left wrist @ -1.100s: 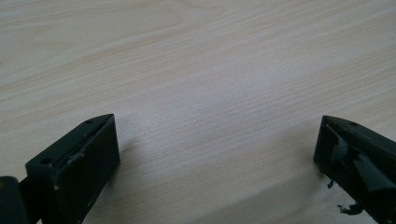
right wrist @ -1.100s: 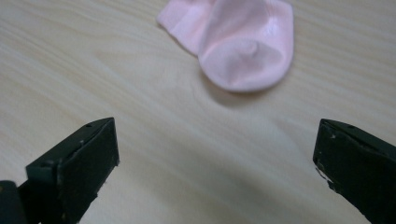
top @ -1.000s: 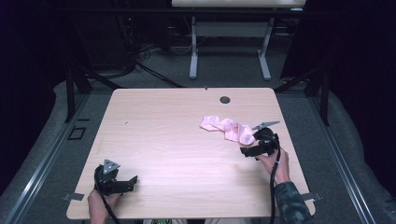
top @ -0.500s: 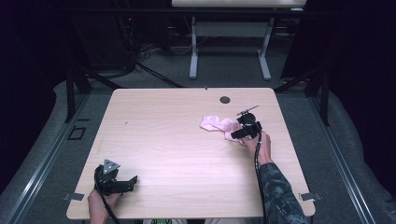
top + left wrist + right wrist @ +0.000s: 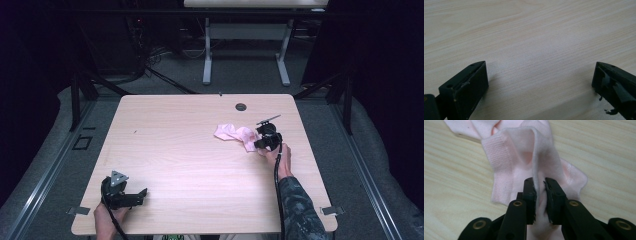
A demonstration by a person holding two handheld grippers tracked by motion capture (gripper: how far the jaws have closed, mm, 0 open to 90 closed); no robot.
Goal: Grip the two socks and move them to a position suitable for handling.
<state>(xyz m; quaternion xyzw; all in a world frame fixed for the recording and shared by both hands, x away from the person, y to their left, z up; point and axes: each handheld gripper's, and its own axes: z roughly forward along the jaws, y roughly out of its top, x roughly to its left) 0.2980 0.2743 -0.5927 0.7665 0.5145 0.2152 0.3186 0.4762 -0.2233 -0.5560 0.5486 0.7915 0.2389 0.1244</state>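
Since the earlier frames, right gripper (image 5: 261, 141) has travelled from the table's right edge in toward the pink cloth (image 5: 234, 133) and its jaws have just been closing; they now pinch a raised fold of the fabric between the pads, as the right gripper view shows (pink cloth (image 5: 529, 157) stands up in a ridge that runs straight into the narrow gap, right gripper (image 5: 540, 195)). Left gripper (image 5: 131, 196) has not shifted: it lies near the front left corner, held by a hand (image 5: 107, 220), jaws spread wide with bare wood between them in the left gripper view (left gripper (image 5: 539, 82)). Cloth: pale pink, soft knit, crumpled, with a ribbed or waffle-textured band along one edge and a smoother folded part beside it; it lies on the right half of the table (image 5: 190, 165), a little behind the middle, just left of the right gripper. Containers: none on the table. Surface: light wood-grain laminate with rounded corners and a dark round grommet hole (image 5: 241, 106) near the back edge, well apart from the cloth. Right hand (image 5: 277, 157) comes in from the front on a dark patterned sleeve (image 5: 300, 210), cable trailing along it. Room: dark, grey carpeted floor, a second table's white legs (image 5: 207, 55) behind, cables on the floor at back left.
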